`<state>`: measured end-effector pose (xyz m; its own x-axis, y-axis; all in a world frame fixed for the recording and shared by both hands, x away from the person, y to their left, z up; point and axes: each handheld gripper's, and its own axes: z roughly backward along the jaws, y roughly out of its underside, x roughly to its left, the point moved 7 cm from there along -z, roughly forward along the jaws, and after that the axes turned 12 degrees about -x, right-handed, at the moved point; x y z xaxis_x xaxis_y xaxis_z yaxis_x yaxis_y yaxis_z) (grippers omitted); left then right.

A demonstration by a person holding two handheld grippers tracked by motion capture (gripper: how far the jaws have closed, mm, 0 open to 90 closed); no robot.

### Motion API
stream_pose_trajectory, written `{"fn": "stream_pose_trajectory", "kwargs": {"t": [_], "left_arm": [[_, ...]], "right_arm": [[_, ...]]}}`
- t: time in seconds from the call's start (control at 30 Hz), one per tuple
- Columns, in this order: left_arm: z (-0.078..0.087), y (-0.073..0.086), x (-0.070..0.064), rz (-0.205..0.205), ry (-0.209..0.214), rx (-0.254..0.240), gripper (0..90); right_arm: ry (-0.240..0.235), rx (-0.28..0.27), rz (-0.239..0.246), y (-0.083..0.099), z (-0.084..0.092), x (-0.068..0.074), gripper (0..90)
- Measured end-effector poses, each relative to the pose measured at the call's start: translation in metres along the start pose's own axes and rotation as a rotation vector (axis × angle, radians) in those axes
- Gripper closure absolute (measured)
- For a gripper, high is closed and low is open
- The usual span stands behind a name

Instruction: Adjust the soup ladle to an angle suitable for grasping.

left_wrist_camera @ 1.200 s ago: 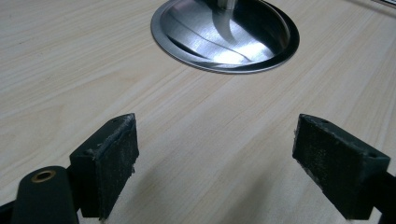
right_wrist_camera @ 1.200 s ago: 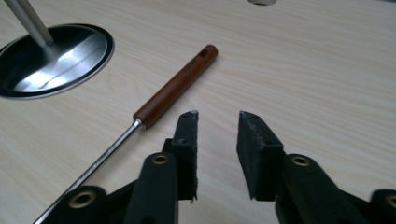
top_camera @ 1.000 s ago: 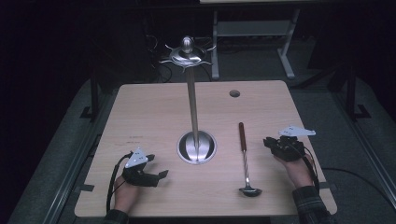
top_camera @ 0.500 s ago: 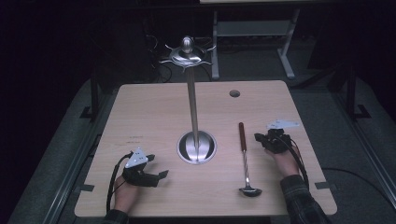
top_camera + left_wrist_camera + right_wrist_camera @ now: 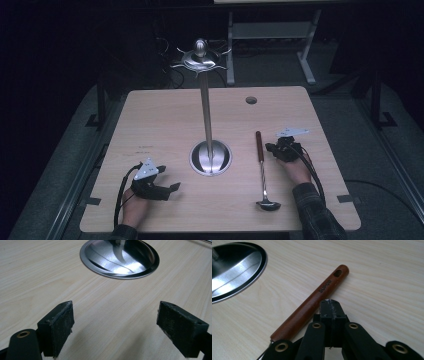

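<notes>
A ladle (image 5: 262, 172) with a brown wooden handle (image 5: 312, 303) and a metal bowl lies on the wooden table (image 5: 165, 125), right of the stand. The steel stand (image 5: 206, 107) rises from a round base (image 5: 120, 257) at the table's middle and ends in a hooked crown. My right gripper (image 5: 272, 148) sits just right of the ladle's handle, jaws pressed together with nothing between them; in the right gripper view its tip (image 5: 331, 305) lies against the handle's side. My left gripper (image 5: 172, 187) rests near the front left, wide open and empty, pointing at the base, its pads (image 5: 58, 326) far apart.
A round cable hole (image 5: 251, 100) is in the table's far right part. Dark floor, table frames and cables lie beyond the table's far edge. Bare wood stretches across the left and far half of the table.
My right gripper has moved left and forward, from the table's right edge to beside the ladle's handle. The left gripper has stayed put.
</notes>
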<state>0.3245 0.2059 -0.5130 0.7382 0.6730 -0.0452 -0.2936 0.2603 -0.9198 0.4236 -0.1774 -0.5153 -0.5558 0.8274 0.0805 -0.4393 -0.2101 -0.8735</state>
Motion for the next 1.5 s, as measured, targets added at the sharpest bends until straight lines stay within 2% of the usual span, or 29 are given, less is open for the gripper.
{"fn": "stream_pose_trajectory", "kwargs": {"t": [0.63, 0.77, 1.1, 1.2, 1.5], "left_arm": [[0.0, 0.0, 0.0, -0.006, 0.003, 0.004, 14.2], [-0.001, 0.0, 0.0, -0.008, 0.004, 0.005, 14.2], [-0.001, 0.0, 0.0, -0.008, 0.005, 0.006, 14.2], [-0.001, 0.0, 0.0, -0.008, 0.005, 0.006, 14.2], [-0.001, 0.0, 0.0, -0.009, 0.005, 0.007, 14.2]], "right_arm": [[-0.059, 0.034, 0.027, 0.002, -0.008, 0.017, 90.0], [-0.076, 0.043, 0.022, 0.001, -0.009, 0.024, 90.0], [-0.126, 0.055, 0.06, 0.0, -0.014, 0.039, 90.0], [-0.137, 0.064, 0.052, 0.0, -0.014, 0.044, 90.0], [-0.184, 0.066, 0.081, -0.001, -0.017, 0.059, 90.0]]}}
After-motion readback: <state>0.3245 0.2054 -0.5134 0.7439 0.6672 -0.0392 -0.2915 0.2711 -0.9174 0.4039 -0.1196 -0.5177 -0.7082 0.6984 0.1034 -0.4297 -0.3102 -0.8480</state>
